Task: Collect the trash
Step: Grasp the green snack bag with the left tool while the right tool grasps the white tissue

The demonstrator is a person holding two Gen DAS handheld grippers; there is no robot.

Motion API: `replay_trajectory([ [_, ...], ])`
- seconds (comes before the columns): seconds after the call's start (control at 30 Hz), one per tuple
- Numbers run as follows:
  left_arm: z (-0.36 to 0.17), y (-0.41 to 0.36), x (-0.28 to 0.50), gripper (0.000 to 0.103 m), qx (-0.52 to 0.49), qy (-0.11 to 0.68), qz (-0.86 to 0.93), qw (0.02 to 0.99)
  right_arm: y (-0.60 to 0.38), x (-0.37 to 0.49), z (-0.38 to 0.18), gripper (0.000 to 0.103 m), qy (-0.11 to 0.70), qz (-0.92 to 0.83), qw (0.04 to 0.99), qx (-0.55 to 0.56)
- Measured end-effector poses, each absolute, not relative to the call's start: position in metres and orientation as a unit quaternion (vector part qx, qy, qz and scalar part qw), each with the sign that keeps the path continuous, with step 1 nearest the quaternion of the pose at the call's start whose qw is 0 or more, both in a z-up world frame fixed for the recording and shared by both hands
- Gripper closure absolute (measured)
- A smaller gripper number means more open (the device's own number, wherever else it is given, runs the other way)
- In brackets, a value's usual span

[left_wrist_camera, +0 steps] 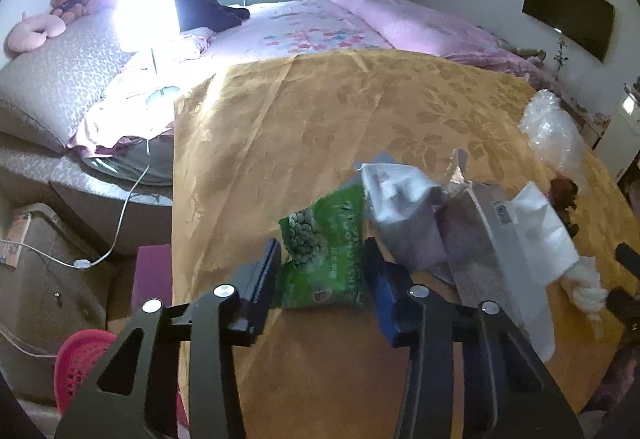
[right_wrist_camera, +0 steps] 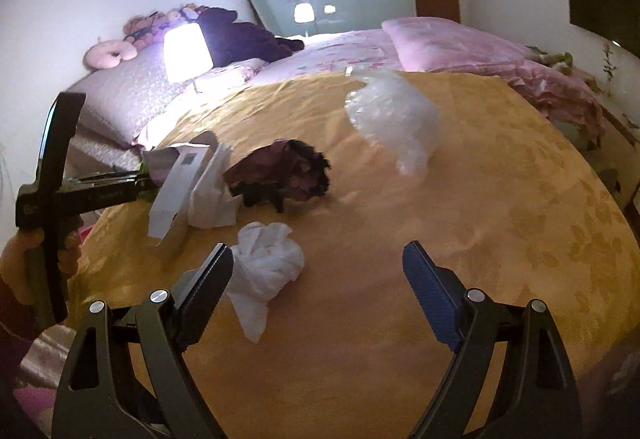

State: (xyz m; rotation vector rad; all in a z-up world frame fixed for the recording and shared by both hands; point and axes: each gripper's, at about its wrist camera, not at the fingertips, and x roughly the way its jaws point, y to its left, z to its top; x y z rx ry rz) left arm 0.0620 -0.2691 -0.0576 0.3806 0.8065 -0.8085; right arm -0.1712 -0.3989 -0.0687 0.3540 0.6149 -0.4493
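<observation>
My left claw point(left_wrist_camera: 322, 263) has black arms and one blue pad; between its pads sits a green packet point(left_wrist_camera: 320, 259) printed with pale seeds and white lettering; the cloth point(left_wrist_camera: 320, 111) under it is golden yellow with a woven leaf pattern; my right claw point(right_wrist_camera: 318, 275) is black and blue too; the tissue point(right_wrist_camera: 266, 263) is white, the bag point(right_wrist_camera: 394, 119) clear-white, the dried flowers point(right_wrist_camera: 288, 169) dark maroon; the bedding point(left_wrist_camera: 312, 27) is pink with flowers; the basket point(left_wrist_camera: 80, 363) is pink-red.

The left hand-held gripper point(left_wrist_camera: 324, 263) is clamped shut, while the right hand-held gripper point(right_wrist_camera: 318, 267) gapes wide.
</observation>
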Motion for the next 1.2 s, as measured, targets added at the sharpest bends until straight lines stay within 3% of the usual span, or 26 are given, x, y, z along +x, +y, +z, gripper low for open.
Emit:
replay_trajectory([
  [0.27,-0.048,-0.245,0.046,0.064,0.177,0.370,-0.392,0.823,-0.392,-0.157,-0.072,0.021,0.311,-0.205,0.916,0.148],
  [0.6,-0.046,-0.218,0.030,0.064,0.163,0.376,-0.399,0.820,-0.390,-0.142,-0.080,0.047,0.328,-0.197,0.914,0.139],
  [0.9,-0.046,-0.202,0.025,0.064,0.149,0.378,-0.392,0.825,-0.389,-0.141,-0.080,0.063,0.332,-0.194,0.913,0.137],
  [1.2,-0.043,-0.192,0.019,0.064,0.151,0.369,-0.381,0.834,-0.386,-0.145,-0.073,0.067,0.322,-0.198,0.916,0.138],
])
